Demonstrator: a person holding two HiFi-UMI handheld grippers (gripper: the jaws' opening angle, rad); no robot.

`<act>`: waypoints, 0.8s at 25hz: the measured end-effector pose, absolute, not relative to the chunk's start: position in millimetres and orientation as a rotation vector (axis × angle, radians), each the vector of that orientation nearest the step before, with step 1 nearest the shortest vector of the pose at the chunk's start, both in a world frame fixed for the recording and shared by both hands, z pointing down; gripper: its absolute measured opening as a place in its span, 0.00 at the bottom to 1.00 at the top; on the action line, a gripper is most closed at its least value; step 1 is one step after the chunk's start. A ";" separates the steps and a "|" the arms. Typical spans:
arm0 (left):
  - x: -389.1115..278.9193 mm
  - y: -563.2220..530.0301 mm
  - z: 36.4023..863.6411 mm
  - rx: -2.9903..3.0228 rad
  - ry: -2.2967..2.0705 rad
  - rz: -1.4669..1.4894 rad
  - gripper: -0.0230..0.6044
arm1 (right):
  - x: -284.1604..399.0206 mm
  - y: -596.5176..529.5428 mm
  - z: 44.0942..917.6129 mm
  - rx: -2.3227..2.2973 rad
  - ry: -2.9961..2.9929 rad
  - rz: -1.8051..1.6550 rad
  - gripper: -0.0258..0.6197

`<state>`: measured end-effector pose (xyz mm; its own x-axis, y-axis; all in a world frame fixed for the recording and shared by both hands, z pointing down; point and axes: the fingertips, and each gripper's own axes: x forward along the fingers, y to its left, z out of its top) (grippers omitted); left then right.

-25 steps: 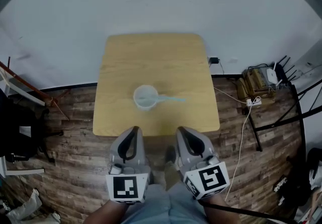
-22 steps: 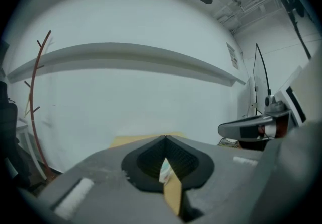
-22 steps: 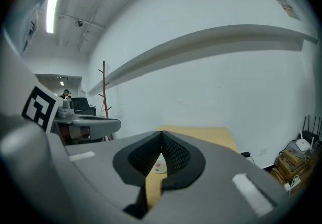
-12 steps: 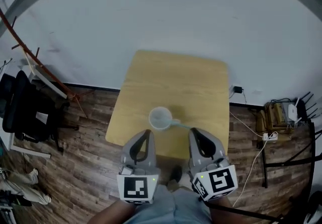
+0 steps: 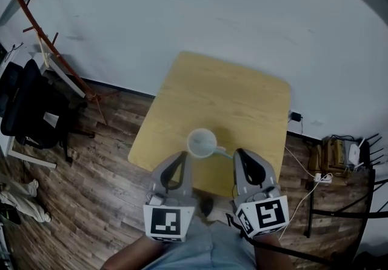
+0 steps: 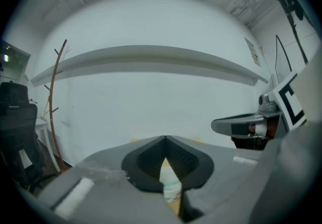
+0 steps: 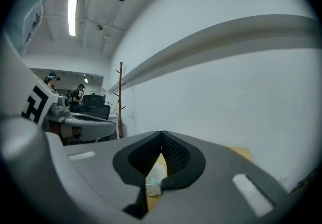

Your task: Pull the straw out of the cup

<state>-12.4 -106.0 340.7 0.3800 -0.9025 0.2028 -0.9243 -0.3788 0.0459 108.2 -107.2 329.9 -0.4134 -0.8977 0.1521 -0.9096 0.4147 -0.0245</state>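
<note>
A clear plastic cup [image 5: 202,141] stands near the front edge of a small tan table [image 5: 242,93]. A pale blue straw [image 5: 222,151] leans out of it toward the right. My left gripper [image 5: 180,156] hovers just in front of the cup, a little to its left, jaws shut and empty. My right gripper [image 5: 240,153] hangs at the table's front edge to the right of the straw's end, also shut on nothing. Both point nearly level. The cup [image 6: 171,188] shows through the left gripper's [image 6: 164,138] jaw hollow, and the cup [image 7: 155,177] likewise under the right gripper's [image 7: 162,132] tips.
A white wall [image 5: 200,8] backs the table. A wooden coat stand [image 5: 42,50] and a black chair [image 5: 27,111] are at the left. Cables and a power strip [image 5: 320,178] lie on the wood floor at the right, by a low shelf [image 5: 339,153]. People [image 7: 50,79] stand far off.
Both grippers have moved forward to the table's front edge, closer to the cup. The head view has swung, so the table now sits further right. The jaws stayed shut.
</note>
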 end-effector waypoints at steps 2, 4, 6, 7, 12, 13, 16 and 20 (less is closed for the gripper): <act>-10.1 -115.9 343.7 2.467 -1.639 0.201 0.07 | 108.4 -115.3 333.8 1.599 -2.525 0.152 0.05; -2.4 -125.4 349.4 2.452 -1.616 0.204 0.07 | 111.2 -120.4 340.3 1.555 -2.512 0.166 0.05; 3.9 -135.8 356.2 2.442 -1.589 0.217 0.07 | 111.5 -125.5 347.8 1.513 -2.505 0.183 0.05; 4.5 -141.3 359.3 2.439 -1.577 0.224 0.07 | 108.8 -128.7 351.9 1.489 -2.508 0.197 0.06; 0.9 -157.6 380.5 2.379 -1.531 0.250 0.07 | 92.1 -139.0 377.9 1.326 -2.551 0.320 0.23; 0.8 -159.7 385.8 2.363 -1.523 0.260 0.07 | 90.8 -140.4 383.6 1.303 -2.543 0.334 0.24; 1.4 -164.9 401.7 2.330 -1.496 0.288 0.07 | 88.4 -142.2 403.2 1.252 -2.492 0.335 0.24; 7.4 -164.6 424.9 2.302 -1.441 0.333 0.07 | 86.2 -138.7 431.7 1.182 -2.413 0.307 0.25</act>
